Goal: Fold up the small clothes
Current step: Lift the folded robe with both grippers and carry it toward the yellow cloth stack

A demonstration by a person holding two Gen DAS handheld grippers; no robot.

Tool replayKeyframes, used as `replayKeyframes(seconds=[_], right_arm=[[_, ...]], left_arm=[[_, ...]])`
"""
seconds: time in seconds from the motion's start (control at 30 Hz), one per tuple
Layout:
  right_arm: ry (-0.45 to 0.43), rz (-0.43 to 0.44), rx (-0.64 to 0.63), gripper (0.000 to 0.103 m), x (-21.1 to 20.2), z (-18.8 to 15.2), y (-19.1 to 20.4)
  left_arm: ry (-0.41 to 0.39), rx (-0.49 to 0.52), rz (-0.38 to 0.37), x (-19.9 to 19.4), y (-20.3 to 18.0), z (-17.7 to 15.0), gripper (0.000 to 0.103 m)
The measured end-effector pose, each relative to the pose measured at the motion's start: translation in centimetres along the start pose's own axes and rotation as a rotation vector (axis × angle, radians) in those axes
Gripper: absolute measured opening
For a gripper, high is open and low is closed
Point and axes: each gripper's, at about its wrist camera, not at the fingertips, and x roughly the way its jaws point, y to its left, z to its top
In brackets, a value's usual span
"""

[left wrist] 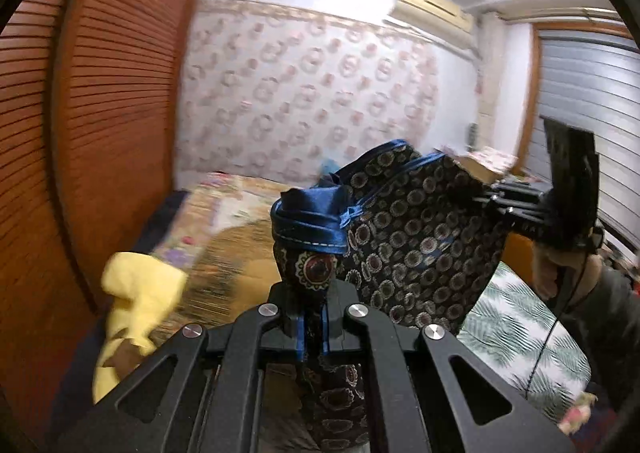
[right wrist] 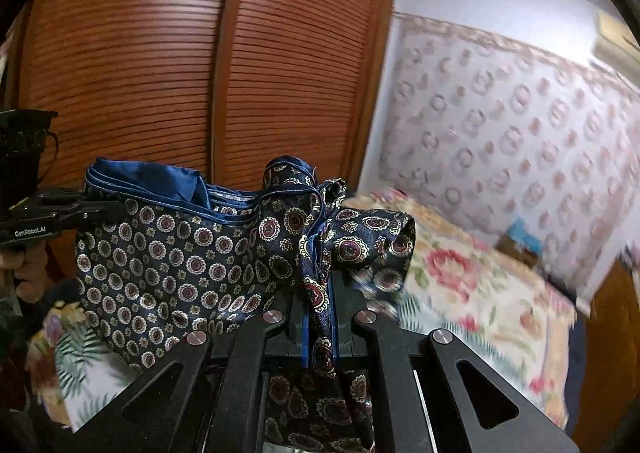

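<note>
A dark navy satin garment with medallion print and blue trim (left wrist: 416, 237) hangs stretched in the air between the left tongs (left wrist: 312, 317) and right tongs (right wrist: 318, 317), each clamped on one end of it, above a floral-quilted bed (right wrist: 472, 285); a yellow cloth (left wrist: 136, 317) lies left of the left tongs

One patterned navy garment (left wrist: 416, 237); two grippers; one yellow cloth (left wrist: 136, 305), perhaps more, blurred.

left hand-held gripper (left wrist: 313, 327): clamped, raised | right hand-held gripper (right wrist: 319, 327): clamped, raised
</note>
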Motion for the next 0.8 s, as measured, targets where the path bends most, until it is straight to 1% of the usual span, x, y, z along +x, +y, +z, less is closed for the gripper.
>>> replayKeyframes(seconds=[0.03,0.1,0.13,0.27,0.33,0.37,0.4,0.43,0.5,0.57,0.7,0.73,0.8], right_arm=[[0.000,0.000,-0.020,0.007,0.8,0.6,-0.1],[0.001,0.008,-0.060,0.007,3.5,2.0,-0.6],[0.003,0.008,-0.076,0.007,4.3,1.9,-0.7],[0.040,0.009,-0.141,0.007,10.3,3.3,-0.6],[0.061,0.011,-0.166,0.006,13.1,3.7,-0.9],[0.070,0.016,-0.172,0.006,14.3,3.8,-1.0],[0.079,0.023,-0.175,0.005,15.7,3.9,-1.1],[0.085,0.028,-0.178,0.005,16.4,4.0,-1.0],[0.103,0.034,-0.175,0.005,18.8,4.3,-1.3],[0.109,0.047,-0.157,0.005,20.4,4.7,-1.4],[0.123,0.058,-0.142,0.005,21.8,4.0,-1.9],[0.127,0.054,-0.147,0.005,21.4,3.8,-1.6],[0.136,0.048,-0.150,0.005,21.8,3.7,-1.9]], left_arm=[[0.000,-0.032,0.002,0.3,0.9,-0.1,0.006],[0.002,-0.060,0.020,0.8,1.8,-0.5,0.006],[0.008,-0.065,0.035,1.2,2.3,-0.9,0.006],[0.031,-0.091,0.078,3.0,3.4,-2.1,0.006],[0.037,-0.124,0.099,3.9,4.1,-2.9,0.006],[0.041,-0.133,0.107,3.3,4.4,-3.3,0.006],[0.048,-0.151,0.120,3.6,4.6,-3.5,0.006],[0.056,-0.171,0.143,3.9,5.0,-3.9,0.006],[0.083,-0.167,0.202,4.5,5.1,-4.5,0.006],[0.085,-0.147,0.217,4.3,5.0,-5.0,0.007],[0.075,-0.129,0.223,3.6,4.6,-4.8,0.010],[0.069,-0.127,0.225,3.2,4.4,-4.8,0.011],[0.059,-0.117,0.229,2.5,3.9,-4.6,0.018]])
